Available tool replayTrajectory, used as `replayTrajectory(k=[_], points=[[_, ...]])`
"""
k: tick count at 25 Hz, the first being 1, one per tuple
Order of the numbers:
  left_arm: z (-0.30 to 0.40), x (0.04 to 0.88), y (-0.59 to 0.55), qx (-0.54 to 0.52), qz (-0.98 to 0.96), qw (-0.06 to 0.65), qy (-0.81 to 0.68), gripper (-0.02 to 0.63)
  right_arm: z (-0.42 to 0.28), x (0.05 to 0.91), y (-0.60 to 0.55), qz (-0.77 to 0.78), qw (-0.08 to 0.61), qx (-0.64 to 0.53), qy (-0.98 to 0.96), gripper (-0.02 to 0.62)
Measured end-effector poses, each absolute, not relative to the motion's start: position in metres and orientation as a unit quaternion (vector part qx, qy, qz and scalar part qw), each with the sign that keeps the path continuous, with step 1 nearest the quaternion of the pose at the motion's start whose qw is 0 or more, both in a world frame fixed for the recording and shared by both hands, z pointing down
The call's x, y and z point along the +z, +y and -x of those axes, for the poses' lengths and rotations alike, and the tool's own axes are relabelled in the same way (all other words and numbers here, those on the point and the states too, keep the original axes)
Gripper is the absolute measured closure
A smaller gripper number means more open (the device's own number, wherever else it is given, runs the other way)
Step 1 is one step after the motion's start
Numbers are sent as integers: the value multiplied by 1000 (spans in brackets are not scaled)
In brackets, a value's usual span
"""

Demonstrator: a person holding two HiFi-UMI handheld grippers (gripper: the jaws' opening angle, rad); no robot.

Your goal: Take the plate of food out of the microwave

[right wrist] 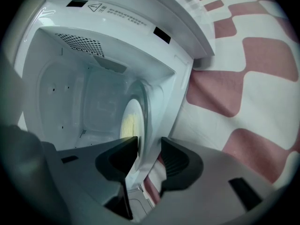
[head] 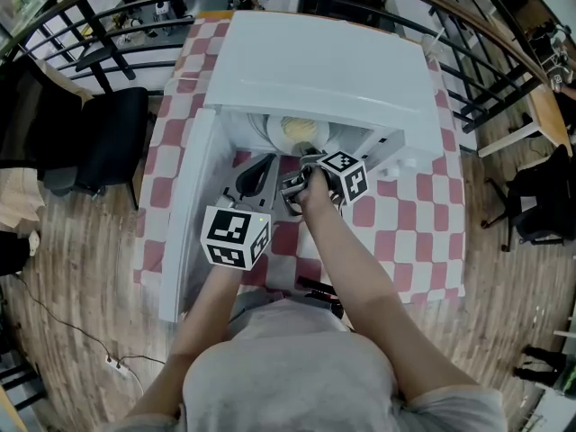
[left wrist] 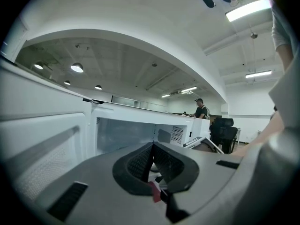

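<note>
— Looking in the microwave (head: 315,70), what's inside?
— A plate (right wrist: 135,108) of yellow food (right wrist: 126,124). Right claw (right wrist: 149,153) jaws apart, astride its near rim; left claw (left wrist: 152,162) pressed together, empty.

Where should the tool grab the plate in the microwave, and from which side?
The near rim of the plate, coming in through the open front of the microwave, one jaw over and one under. It lies flat, food in the middle, walls closing the other sides. The right tool straddles that rim.
</note>
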State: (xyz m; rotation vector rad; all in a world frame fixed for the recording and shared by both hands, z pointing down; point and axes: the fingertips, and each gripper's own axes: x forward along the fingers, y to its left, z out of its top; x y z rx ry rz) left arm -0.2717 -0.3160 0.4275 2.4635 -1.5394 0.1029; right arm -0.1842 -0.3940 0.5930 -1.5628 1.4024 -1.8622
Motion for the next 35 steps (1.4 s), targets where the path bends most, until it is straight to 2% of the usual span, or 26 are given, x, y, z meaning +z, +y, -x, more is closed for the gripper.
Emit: replayTrajectory(k=[10, 18, 21, 35], points=[[270, 426, -310, 38, -843, 109, -525, 603, 183, 587, -390, 525, 201, -657, 502, 469], [267, 426, -309, 37, -844, 108, -524, 603, 183, 583, -389, 519, 202, -655, 511, 494], [267, 426, -309, 36, -843, 108, -526, 603, 182, 578, -391, 520, 199, -648, 519, 543], [266, 429, -309, 34, -843, 112, -526, 603, 184, 565, -397, 461, 273, -640, 551, 565]])
